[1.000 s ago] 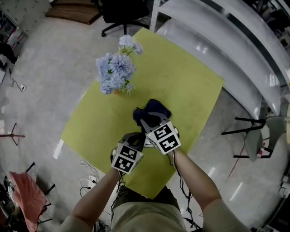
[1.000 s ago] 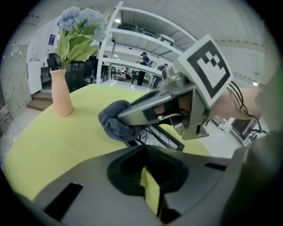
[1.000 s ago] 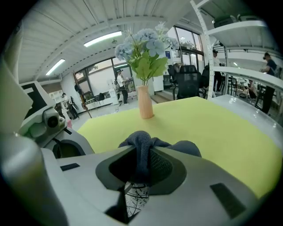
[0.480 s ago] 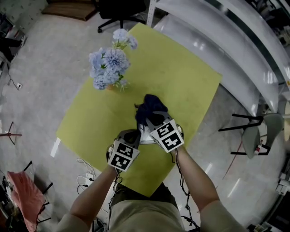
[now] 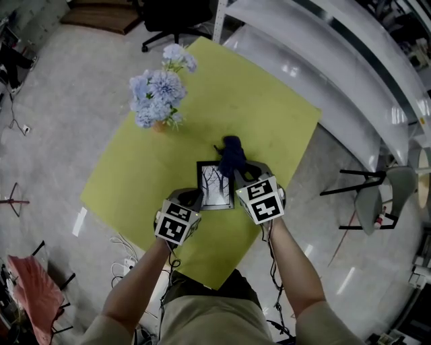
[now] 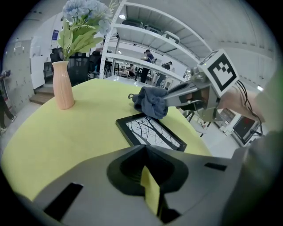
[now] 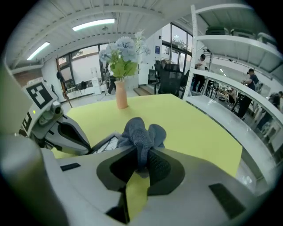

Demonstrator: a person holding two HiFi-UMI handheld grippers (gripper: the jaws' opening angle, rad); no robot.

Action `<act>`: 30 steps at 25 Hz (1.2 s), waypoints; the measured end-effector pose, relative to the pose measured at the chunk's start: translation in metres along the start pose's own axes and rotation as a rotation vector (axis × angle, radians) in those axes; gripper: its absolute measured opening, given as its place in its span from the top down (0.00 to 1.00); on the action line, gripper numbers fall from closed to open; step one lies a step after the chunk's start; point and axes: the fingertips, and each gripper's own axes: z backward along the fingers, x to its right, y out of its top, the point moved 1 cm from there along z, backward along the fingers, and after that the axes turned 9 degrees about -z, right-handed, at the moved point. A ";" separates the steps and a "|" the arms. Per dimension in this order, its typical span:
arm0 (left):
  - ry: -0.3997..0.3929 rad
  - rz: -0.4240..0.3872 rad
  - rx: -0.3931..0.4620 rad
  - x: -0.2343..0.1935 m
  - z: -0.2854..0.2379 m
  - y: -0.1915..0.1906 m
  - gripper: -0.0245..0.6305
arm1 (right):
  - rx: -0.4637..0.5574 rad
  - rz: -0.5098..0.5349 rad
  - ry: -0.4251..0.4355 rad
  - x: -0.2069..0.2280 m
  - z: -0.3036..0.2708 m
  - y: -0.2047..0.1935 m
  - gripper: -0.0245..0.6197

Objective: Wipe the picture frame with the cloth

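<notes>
Cloth (image 5: 231, 153) at far corner of frame (image 5: 214, 186)

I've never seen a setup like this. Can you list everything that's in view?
table: one, yellow-green, middle of the room
picture frame: one, black, lying flat on the table's near side
cloth: one, dark blue, bunched at the frame's far right corner
flowers: one bunch, pale blue, table's far left
vase: one, peach, holding the flowers
office chair: one, black, beyond the table
shelves: white, along the right
left gripper: grey, closed, empty, by the frame's near left corner
right gripper: grey, clamped on the cloth
</notes>
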 end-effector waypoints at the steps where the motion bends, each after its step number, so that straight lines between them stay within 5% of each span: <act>1: 0.000 0.003 0.006 0.001 0.001 -0.001 0.95 | 0.024 -0.009 0.021 -0.004 0.005 0.006 0.87; 9: -0.027 0.009 -0.005 0.014 0.007 -0.009 0.95 | 0.064 0.010 0.240 -0.079 0.001 0.019 0.87; 19: -0.007 0.023 0.001 0.014 0.007 -0.011 0.95 | -0.062 -0.062 0.327 -0.098 -0.030 -0.031 0.87; 24: -0.019 0.064 0.022 0.013 0.007 -0.011 0.95 | -0.160 0.043 0.243 -0.068 -0.014 -0.052 0.88; 30: -0.036 0.073 0.023 0.013 0.006 -0.012 0.95 | -0.093 -0.080 0.086 -0.017 0.008 -0.060 0.88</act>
